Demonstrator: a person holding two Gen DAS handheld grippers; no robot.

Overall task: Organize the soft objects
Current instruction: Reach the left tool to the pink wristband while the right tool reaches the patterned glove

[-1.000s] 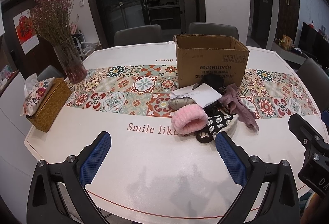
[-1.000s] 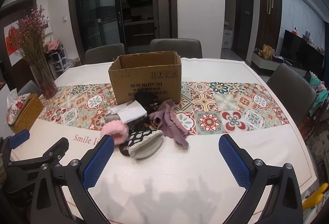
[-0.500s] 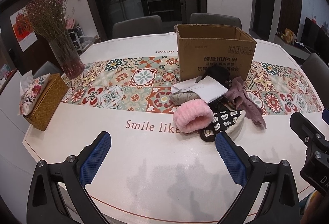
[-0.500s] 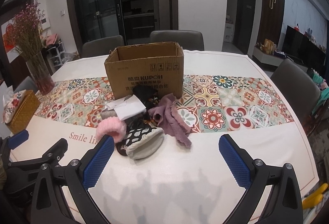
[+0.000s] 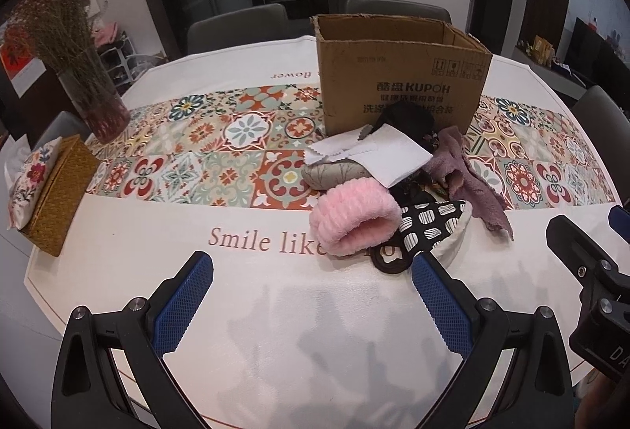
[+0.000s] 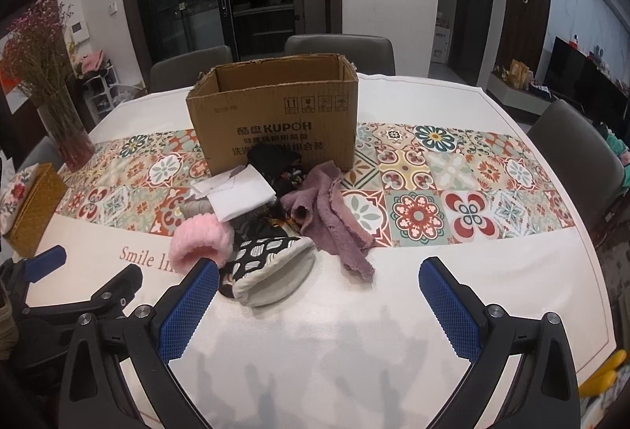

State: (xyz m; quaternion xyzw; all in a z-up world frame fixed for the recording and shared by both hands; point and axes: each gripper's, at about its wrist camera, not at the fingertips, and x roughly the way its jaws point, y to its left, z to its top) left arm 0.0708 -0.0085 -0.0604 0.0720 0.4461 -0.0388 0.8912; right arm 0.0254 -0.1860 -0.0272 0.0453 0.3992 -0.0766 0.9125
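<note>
- The pile of soft items (image 5: 397, 188) lies on the desk (image 5: 275, 330), touching the front of the cardboard box (image 5: 401, 74).
- The pink fuzzy band (image 5: 354, 216) lies ahead and right of the left gripper (image 5: 311, 295), the nearer one.
- The left gripper and the right gripper (image 6: 319, 295) are both spread wide and hold nothing.

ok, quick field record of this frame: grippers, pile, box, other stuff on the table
left gripper: open, empty, above the table short of the pile
right gripper: open, empty, facing the pile
pile: pink fluffy band, black-and-white patterned pouch, mauve cloth, white sheet, dark items underneath
cardboard box: open top, upright, directly behind the pile; contents not visible
table: white cloth, tiled-pattern runner
other: vase of dried flowers, woven tissue box
</note>
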